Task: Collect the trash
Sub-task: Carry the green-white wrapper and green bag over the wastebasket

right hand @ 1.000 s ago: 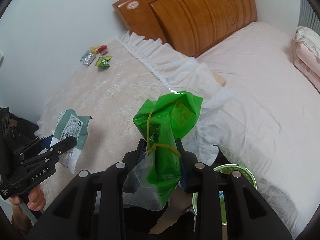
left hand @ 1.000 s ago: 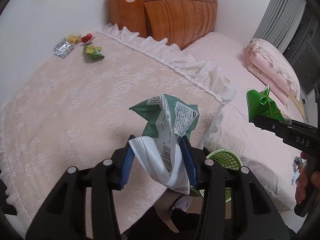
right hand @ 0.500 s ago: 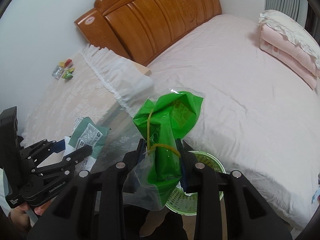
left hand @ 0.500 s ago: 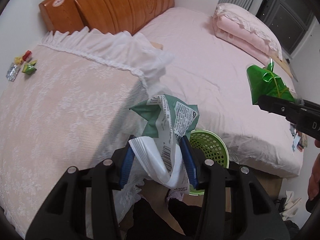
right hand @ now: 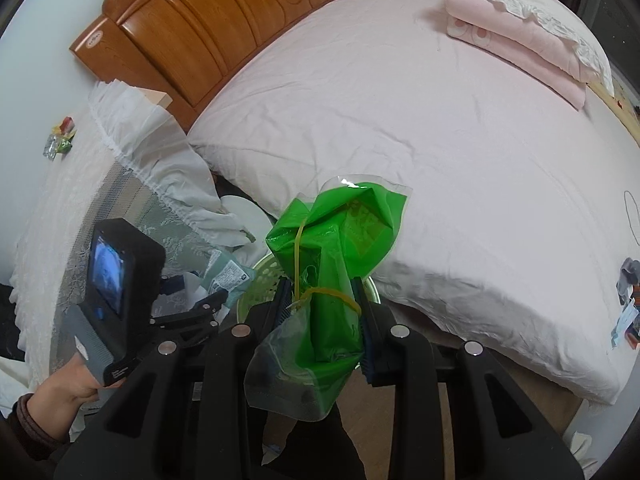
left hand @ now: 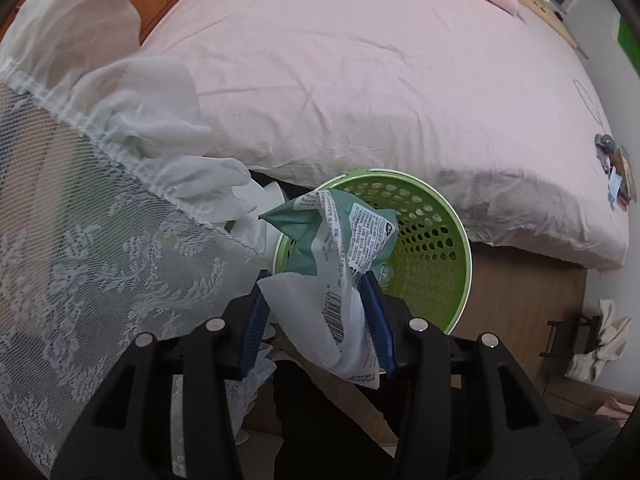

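Note:
My left gripper (left hand: 316,300) is shut on a crumpled green and white snack wrapper (left hand: 336,264) and holds it right over the near rim of a green perforated basket (left hand: 432,248) on the floor beside the bed. My right gripper (right hand: 324,304) is shut on a green plastic bag tied with a yellow band (right hand: 336,248), held above the same basket (right hand: 264,276), which is mostly hidden behind the bag. The left gripper (right hand: 200,308) with its wrapper (right hand: 228,276) shows at lower left in the right wrist view.
A pink bed (right hand: 400,120) with a wooden headboard (right hand: 224,20) fills the background. A lace-covered side table (left hand: 80,240) stands to the left, with several small wrappers (right hand: 60,140) at its far end. Folded pink bedding (right hand: 516,40) lies at the far right. More litter (right hand: 628,304) sits on the bed's right edge.
Both grippers have swung right and down from the lace table toward the basket. The left gripper now holds its wrapper directly over the basket. Both grips are unchanged.

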{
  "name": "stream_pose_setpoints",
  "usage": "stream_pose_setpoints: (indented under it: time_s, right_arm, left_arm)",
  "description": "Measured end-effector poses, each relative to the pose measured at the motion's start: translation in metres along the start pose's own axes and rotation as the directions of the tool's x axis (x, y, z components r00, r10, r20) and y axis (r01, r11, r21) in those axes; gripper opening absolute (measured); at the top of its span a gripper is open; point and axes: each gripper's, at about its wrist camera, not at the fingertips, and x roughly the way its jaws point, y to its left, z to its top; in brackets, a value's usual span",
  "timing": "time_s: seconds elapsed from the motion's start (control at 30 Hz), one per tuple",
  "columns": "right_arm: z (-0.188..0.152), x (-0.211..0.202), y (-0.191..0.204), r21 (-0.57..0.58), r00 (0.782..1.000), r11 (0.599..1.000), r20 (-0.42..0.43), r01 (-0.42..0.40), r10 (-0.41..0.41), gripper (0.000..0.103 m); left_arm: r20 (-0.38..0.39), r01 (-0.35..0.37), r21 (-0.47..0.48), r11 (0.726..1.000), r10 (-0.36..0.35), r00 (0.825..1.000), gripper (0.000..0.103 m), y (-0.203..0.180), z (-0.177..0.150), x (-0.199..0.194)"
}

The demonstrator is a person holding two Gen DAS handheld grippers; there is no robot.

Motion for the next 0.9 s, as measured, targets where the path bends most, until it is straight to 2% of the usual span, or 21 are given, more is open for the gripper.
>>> stream_pose_setpoints:
  time_s: [0.2, 0.23, 0.27, 0.33, 0.37, 0.53, 0.67, 0.8, 0.9]
  right_arm:
    - [-0.003, 0.001, -0.014, 0.007, 1.0, 1.0, 0.004, -0.002, 0.002, 0.03]
    - [-0.002, 0.001, -0.014, 0.005, 1.0, 1.0, 0.002, -0.003, 0.003, 0.03]
    - [-0.001, 0.0, -0.014, 0.005, 1.0, 1.0, 0.0, -0.004, 0.004, 0.03]
    - [-0.001, 0.001, -0.013, 0.002, 1.0, 1.0, -0.004, -0.007, 0.008, 0.03]
    - [-0.001, 0.002, -0.013, 0.0, 1.0, 1.0, -0.005, -0.009, 0.009, 0.03]
    - [-0.003, 0.005, -0.007, -0.002, 1.0, 1.0, -0.012, -0.009, 0.009, 0.031]
    - [-0.005, 0.01, -0.007, -0.006, 1.0, 1.0, -0.019, -0.01, 0.01, 0.031]
    - [-0.013, 0.025, -0.002, -0.035, 1.0, 0.999, -0.025, -0.01, 0.009, 0.032]
    - [-0.021, 0.049, 0.006, -0.071, 0.998, 0.997, -0.059, -0.021, 0.017, 0.032]
  left_arm:
    - [-0.022, 0.033, 0.009, 0.999, -0.033, 0.999, 0.047, -0.011, -0.003, 0.009]
    - [-0.031, 0.043, 0.011, 0.999, -0.043, 0.999, 0.052, -0.01, -0.002, 0.011]
    - [-0.042, 0.044, 0.012, 0.999, -0.044, 0.998, 0.065, -0.011, -0.002, 0.012]
    - [-0.039, 0.02, 0.014, 1.0, -0.019, 0.999, 0.083, -0.014, -0.004, 0.011]
    - [-0.025, 0.014, 0.021, 1.0, -0.014, 1.0, 0.085, -0.015, -0.005, 0.009]
    - [-0.026, 0.021, 0.04, 0.999, -0.02, 0.999, 0.088, -0.017, -0.004, 0.002]
    - [-0.005, -0.01, 0.014, 1.0, 0.01, 1.0, 0.09, -0.011, -0.006, -0.011]
    - [0.043, -0.024, -0.026, 0.999, 0.025, 0.999, 0.09, 0.002, -0.01, -0.038]
    - [0.088, -0.041, -0.044, 0.998, 0.045, 0.995, 0.095, 0.014, -0.016, -0.063]
